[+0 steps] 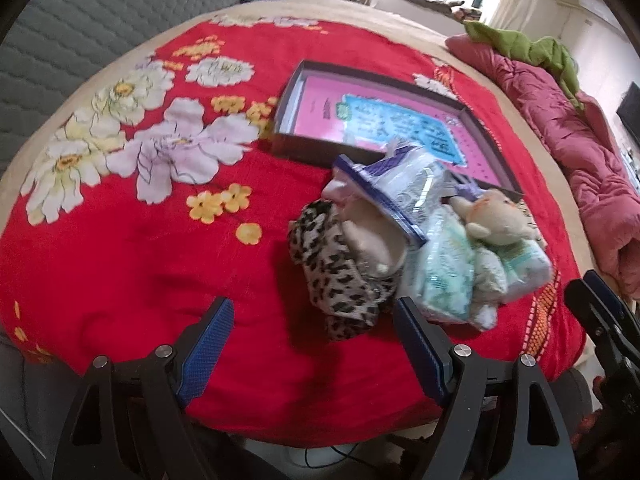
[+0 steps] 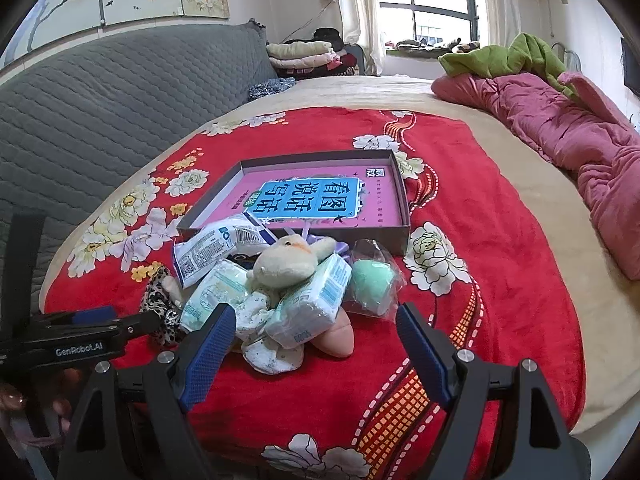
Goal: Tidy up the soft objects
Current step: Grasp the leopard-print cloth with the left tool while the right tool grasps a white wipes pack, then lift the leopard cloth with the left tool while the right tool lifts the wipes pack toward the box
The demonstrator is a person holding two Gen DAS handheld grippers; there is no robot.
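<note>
A pile of soft things lies on the red flowered blanket (image 1: pixel 120 264) in front of an open shallow box (image 2: pixel 400 216) with a pink printed bottom. The pile holds a leopard-print cloth (image 1: pixel 340 280), a beige plush toy (image 2: pixel 286 262), tissue packs (image 2: pixel 316 304), a white-and-blue packet (image 2: pixel 212 248), a bagged green ball (image 2: pixel 370 280) and a small white cloth (image 2: pixel 272 354). My left gripper (image 1: pixel 314 312) is open, just short of the leopard cloth. My right gripper (image 2: pixel 314 318) is open too, its fingers either side of the pile's near edge, holding nothing.
A pink quilt (image 2: pixel 560 136) with a green cloth (image 2: pixel 516 56) on it lies along the bed's right side. A grey quilted headboard (image 2: pixel 100 96) stands at the left. Folded blankets (image 2: pixel 304 56) are stacked at the back. A hand (image 2: pixel 16 400) holds the left gripper.
</note>
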